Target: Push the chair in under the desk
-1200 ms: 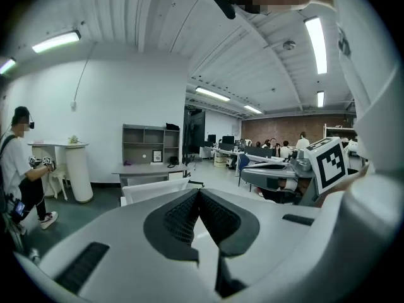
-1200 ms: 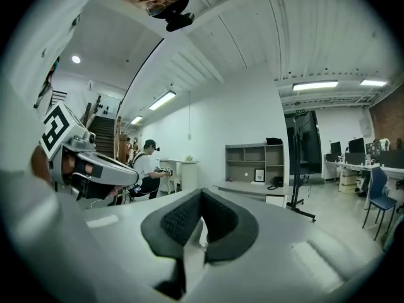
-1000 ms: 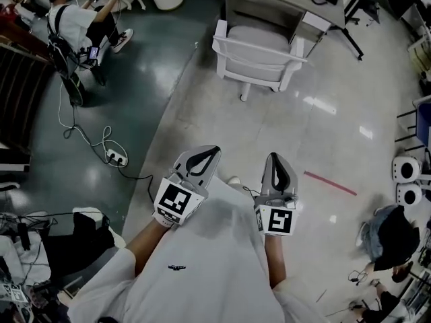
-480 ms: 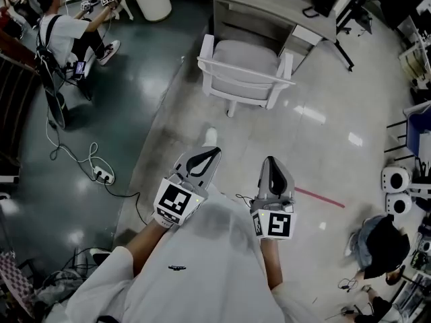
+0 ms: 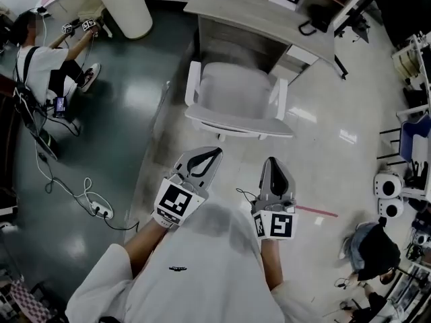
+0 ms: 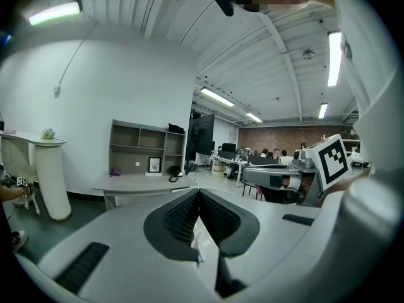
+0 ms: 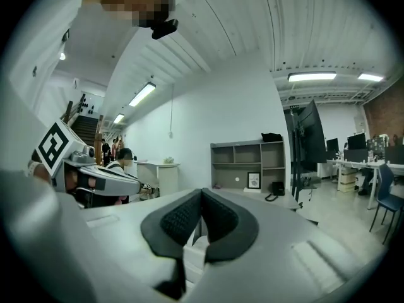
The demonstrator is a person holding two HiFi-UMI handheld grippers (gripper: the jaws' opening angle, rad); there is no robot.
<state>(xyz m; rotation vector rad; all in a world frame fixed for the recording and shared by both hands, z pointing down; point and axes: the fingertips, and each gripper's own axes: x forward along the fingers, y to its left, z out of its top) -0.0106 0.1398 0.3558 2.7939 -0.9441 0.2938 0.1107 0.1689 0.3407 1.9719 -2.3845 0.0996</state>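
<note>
Both grippers w/ jaws together, nothing btwn them. Left gripper (image 5: 215, 151) & right gripper (image 5: 272, 159) hover just behind the chair (image 5: 236, 99), not touching it. Chair stands w/ its back to the person, seat facing the worktop (image 5: 256, 12), not fully under yet.

Risks, imo:
- Uneven push from one side → chair swings and an armrest (image 5: 277, 99) catches on the worktop.
- Narrow closed tips may slip off the backrest's top edge.
- Too hard a shove → chair bangs into the worktop.
</note>
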